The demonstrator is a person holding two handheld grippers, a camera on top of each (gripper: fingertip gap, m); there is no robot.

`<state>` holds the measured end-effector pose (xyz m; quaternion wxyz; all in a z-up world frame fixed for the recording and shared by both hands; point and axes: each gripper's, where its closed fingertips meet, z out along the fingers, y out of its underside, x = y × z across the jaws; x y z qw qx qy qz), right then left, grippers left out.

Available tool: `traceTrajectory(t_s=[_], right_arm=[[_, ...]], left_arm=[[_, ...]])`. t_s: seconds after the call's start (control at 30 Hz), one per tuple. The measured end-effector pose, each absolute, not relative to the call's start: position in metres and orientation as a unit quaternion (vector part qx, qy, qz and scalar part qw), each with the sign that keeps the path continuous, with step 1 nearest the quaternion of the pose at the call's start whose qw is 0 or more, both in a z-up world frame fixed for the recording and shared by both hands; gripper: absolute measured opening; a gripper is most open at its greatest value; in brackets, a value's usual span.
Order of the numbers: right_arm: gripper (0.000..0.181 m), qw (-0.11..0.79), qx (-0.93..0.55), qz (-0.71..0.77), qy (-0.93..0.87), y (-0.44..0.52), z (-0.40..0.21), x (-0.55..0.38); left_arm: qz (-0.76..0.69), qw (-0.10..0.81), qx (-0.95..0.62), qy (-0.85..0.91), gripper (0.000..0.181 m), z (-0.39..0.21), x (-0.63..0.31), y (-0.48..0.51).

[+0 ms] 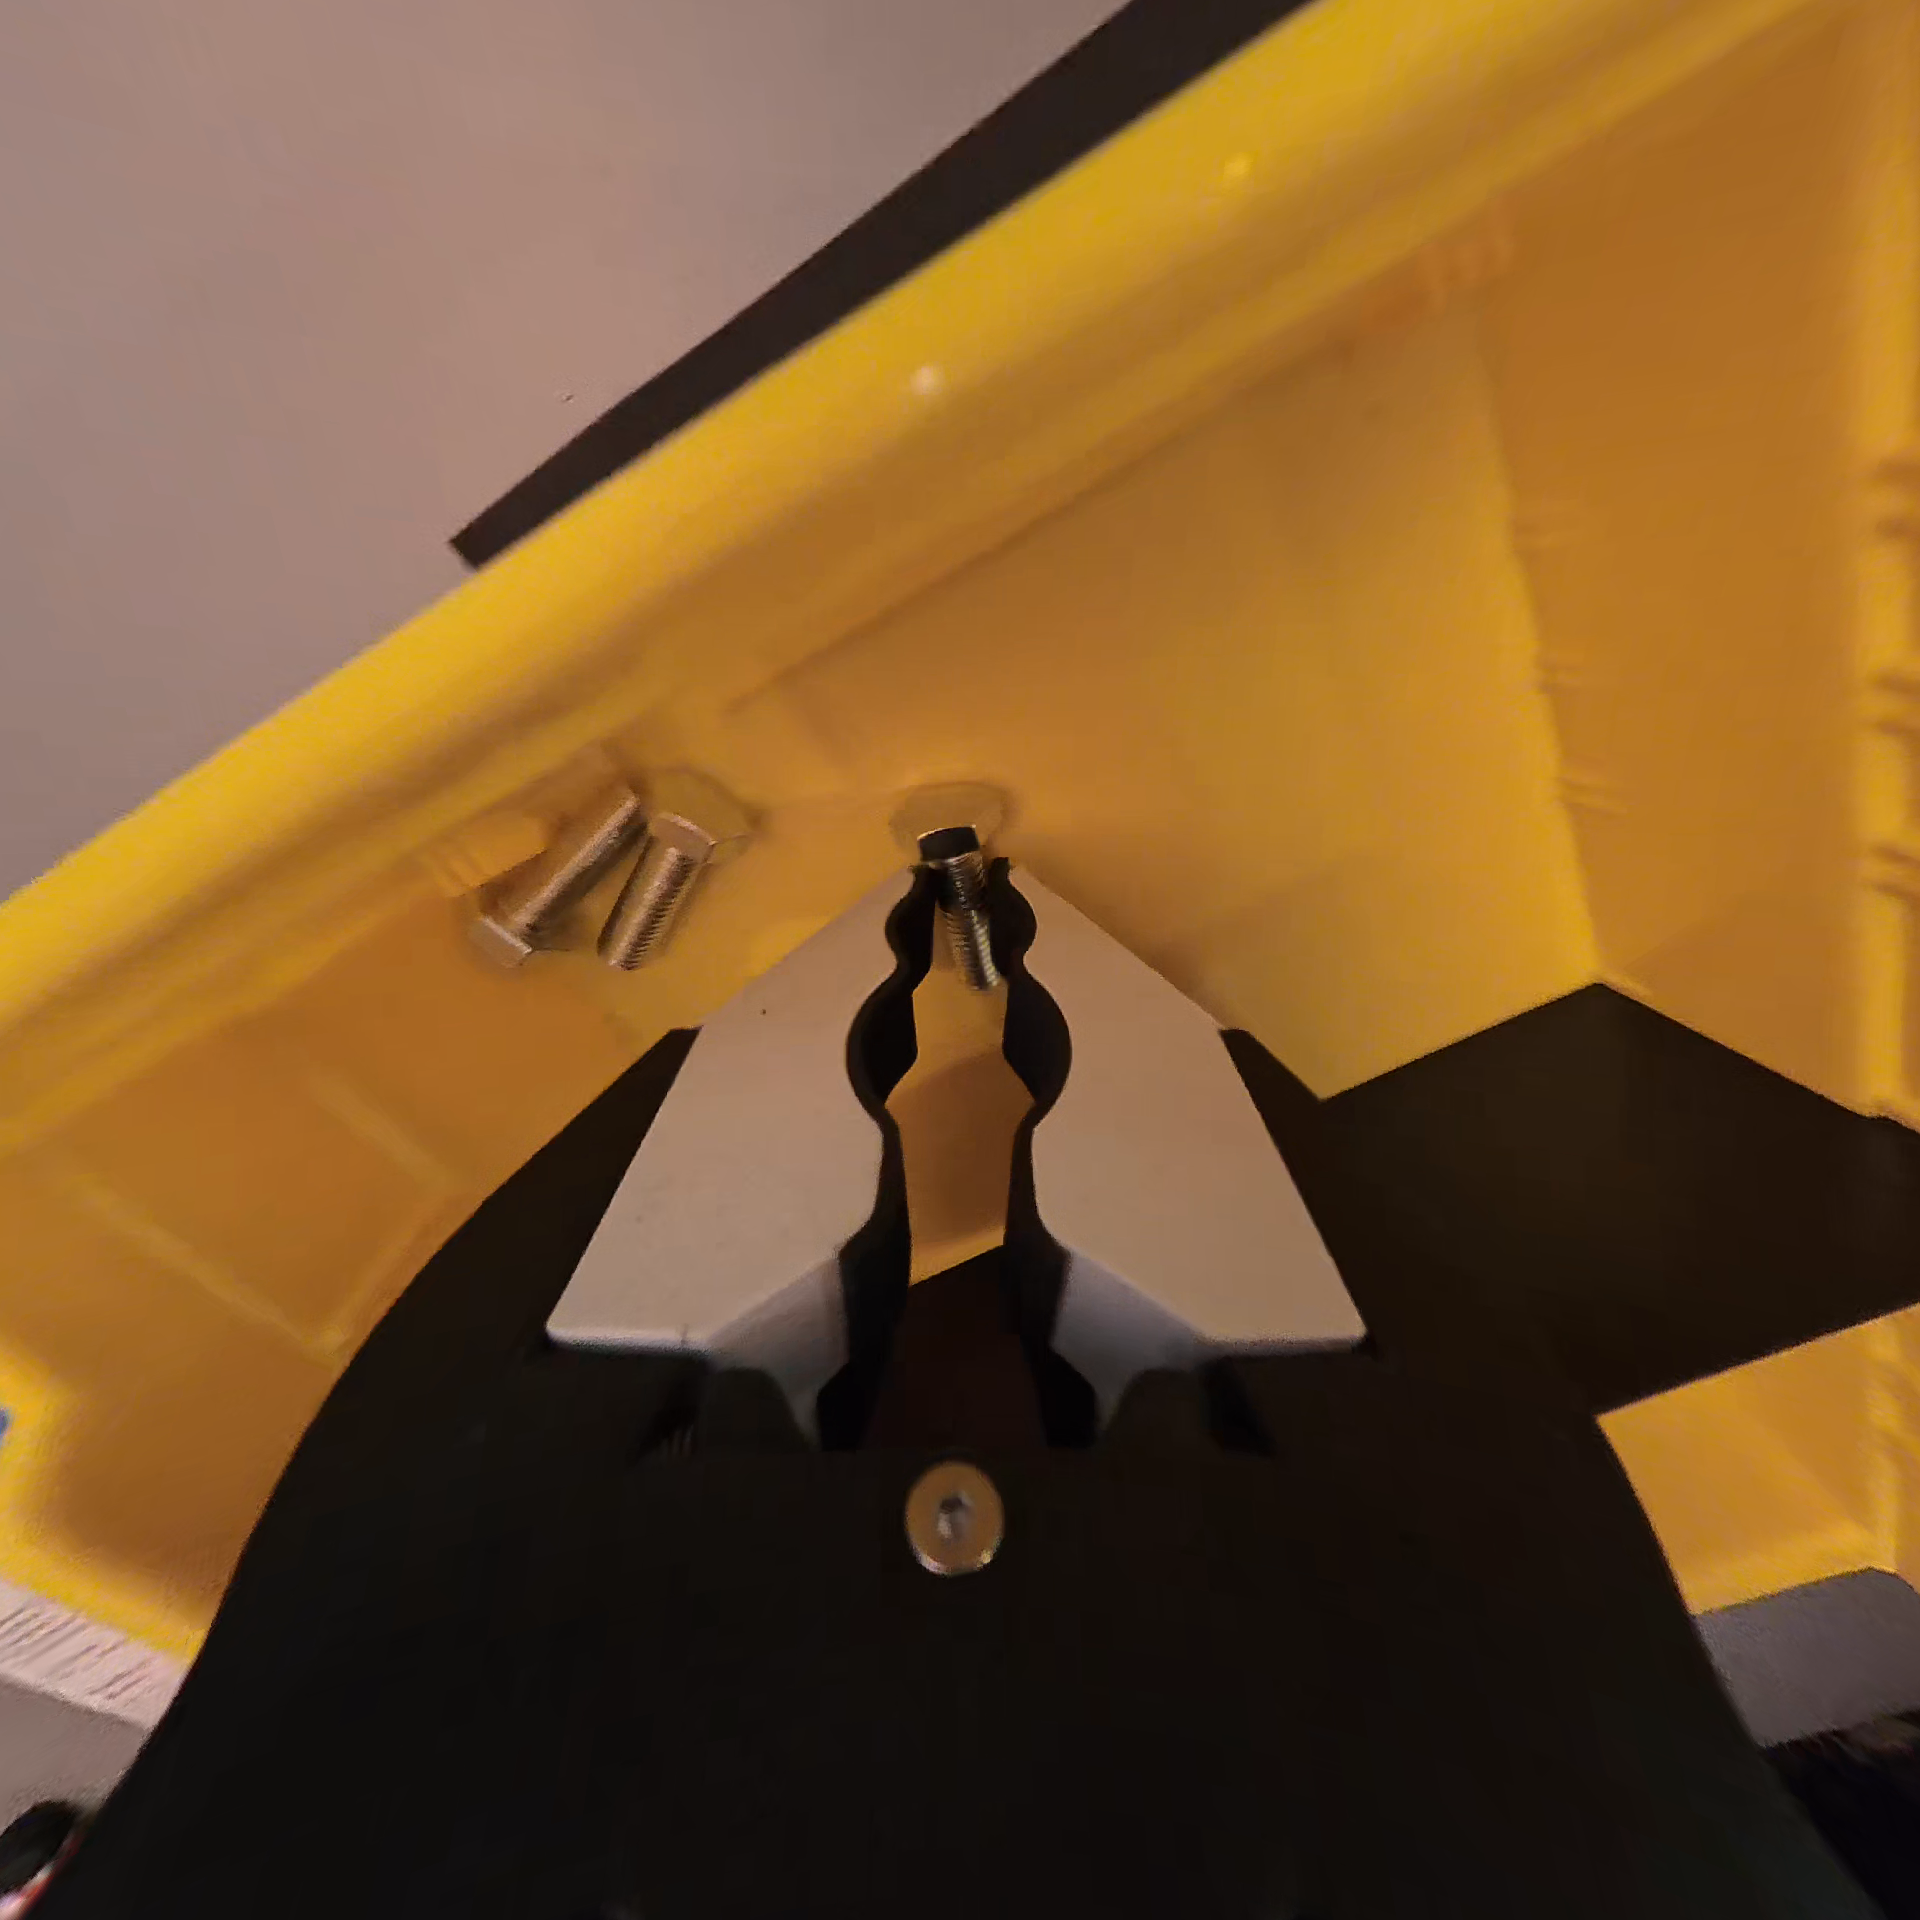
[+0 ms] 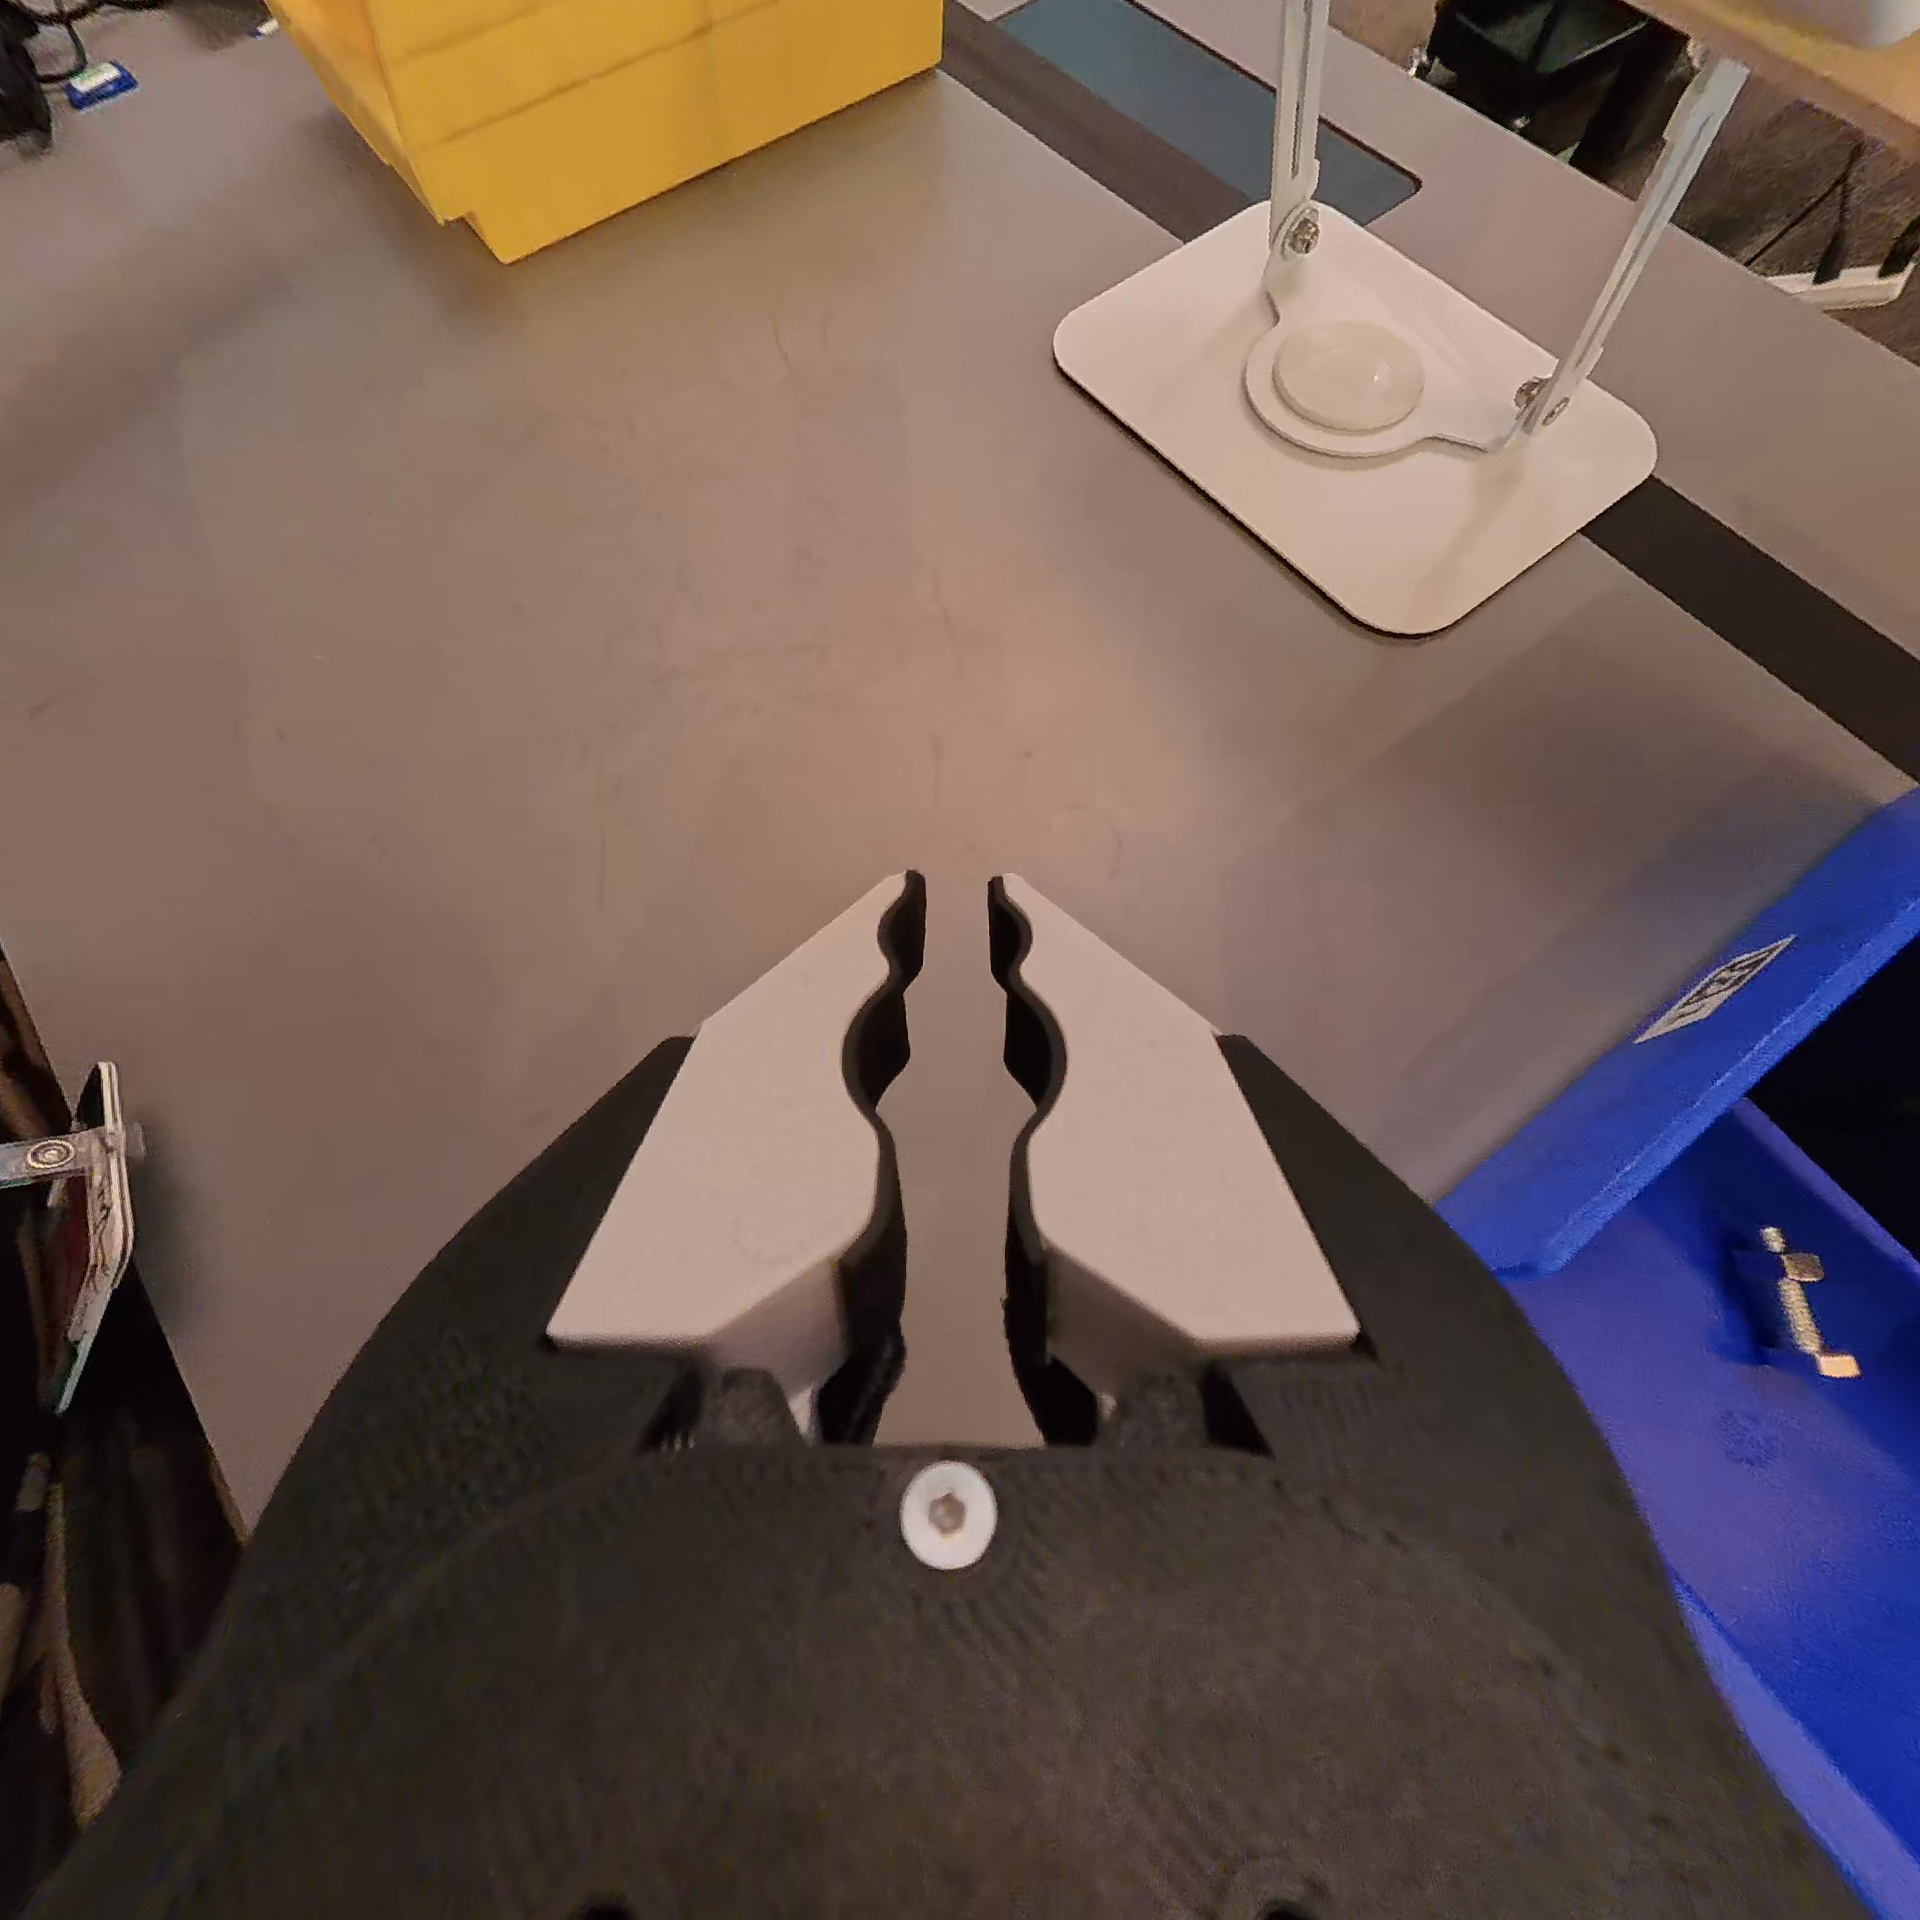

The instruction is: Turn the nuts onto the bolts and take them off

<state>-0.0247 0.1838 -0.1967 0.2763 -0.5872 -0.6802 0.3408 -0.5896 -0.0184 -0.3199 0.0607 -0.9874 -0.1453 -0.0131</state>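
In the left wrist view my left gripper (image 1: 961, 883) reaches into a yellow bin (image 1: 1247, 623). Its fingertips are shut on the threaded shank of a silver bolt (image 1: 964, 920), whose head lies against the bin's inner surface. Two more silver bolts (image 1: 561, 883) (image 1: 649, 899) lie side by side to the left in the bin. In the right wrist view my right gripper (image 2: 951, 883) hovers over the grey table (image 2: 623, 623), its jaws a little apart with nothing between them. A bolt with a nut on it (image 2: 1797, 1320) lies in a blue bin (image 2: 1662, 1091) at the right.
The yellow bin also shows in the right wrist view (image 2: 623, 104) at the far left of the table. A white stand base (image 2: 1351, 416) with metal legs stands at the far right. Dark clutter sits beyond the table's left edge. About 60 cm separates my left fingertips from my right.
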Motion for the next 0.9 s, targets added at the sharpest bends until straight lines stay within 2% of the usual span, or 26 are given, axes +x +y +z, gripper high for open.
traceTrajectory(t_s=[0.17, 0.33, 0.5, 0.6, 0.73, 0.9], right_arm=[[0.011, 0.277, -0.587, 0.343, -0.679, 0.184, -0.196, -0.023], [0.011, 0.282, -0.583, 0.351, -0.676, 0.18, -0.188, -0.023], [0.011, 0.28, -0.574, 0.363, -0.678, 0.166, -0.182, -0.027], [0.011, 0.28, -0.564, 0.368, -0.684, 0.152, -0.177, -0.031], [0.011, 0.282, -0.557, 0.381, -0.682, 0.129, -0.17, -0.036], [0.012, 0.282, -0.561, 0.394, -0.671, 0.091, -0.175, -0.034]], left_arm=[[0.018, 0.103, -0.985, -0.137, 0.008, -0.307, -0.589, -0.007], [0.062, 0.189, -0.973, -0.113, 0.008, -0.246, -0.576, 0.004], [0.063, 0.293, -0.953, -0.045, 0.008, -0.17, -0.504, 0.013], [0.065, 0.311, -0.948, 0.029, 0.008, -0.149, -0.437, 0.015], [0.031, 0.297, -0.944, 0.138, 0.008, -0.16, -0.334, 0.015], [-0.001, 0.26, -0.94, 0.222, 0.008, -0.212, -0.239, 0.004]])
